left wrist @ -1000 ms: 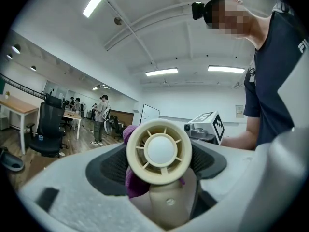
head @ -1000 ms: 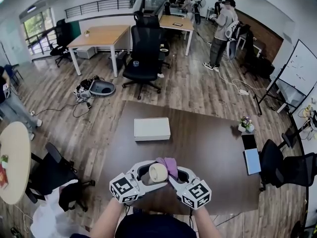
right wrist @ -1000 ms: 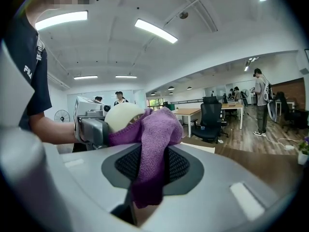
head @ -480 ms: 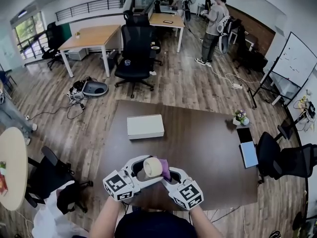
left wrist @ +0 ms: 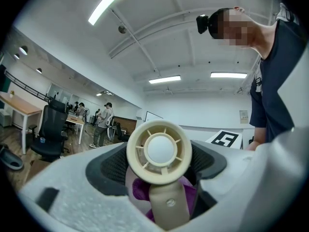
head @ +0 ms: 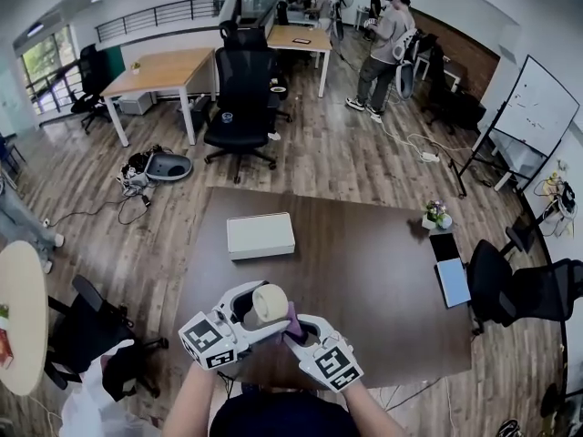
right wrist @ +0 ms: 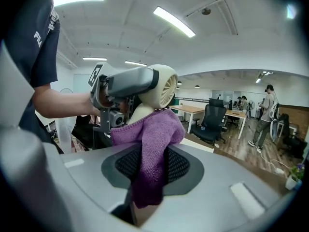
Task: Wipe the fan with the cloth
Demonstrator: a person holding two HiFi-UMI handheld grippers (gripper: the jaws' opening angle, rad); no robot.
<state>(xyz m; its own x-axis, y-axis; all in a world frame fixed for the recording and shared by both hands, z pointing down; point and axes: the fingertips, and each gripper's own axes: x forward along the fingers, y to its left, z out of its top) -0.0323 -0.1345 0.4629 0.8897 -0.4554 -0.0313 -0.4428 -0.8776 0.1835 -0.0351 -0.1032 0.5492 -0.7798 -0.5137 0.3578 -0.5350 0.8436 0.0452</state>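
Observation:
A small cream handheld fan [head: 268, 302] is held up above the dark table [head: 383, 280]. My left gripper [head: 251, 315] is shut on its handle, and in the left gripper view the round fan head [left wrist: 159, 150] faces the camera between the jaws. My right gripper [head: 293, 333] is shut on a purple cloth [right wrist: 150, 144], which drapes out of the jaws and presses against the fan [right wrist: 157, 87] just below its head. In the left gripper view the cloth [left wrist: 141, 190] shows behind the fan's stem. The fan's lower handle is hidden by the jaws.
A white box [head: 260, 235] lies on the table beyond the grippers. A small flower pot [head: 434, 217], a dark tablet and a blue notebook [head: 453, 282] sit at the table's right edge. Office chairs, desks and people stand farther off.
Both grippers, with the fan and cloth, have drifted down and left in the head view. The cloth, earlier spread beside the fan head, is now tucked low under it.

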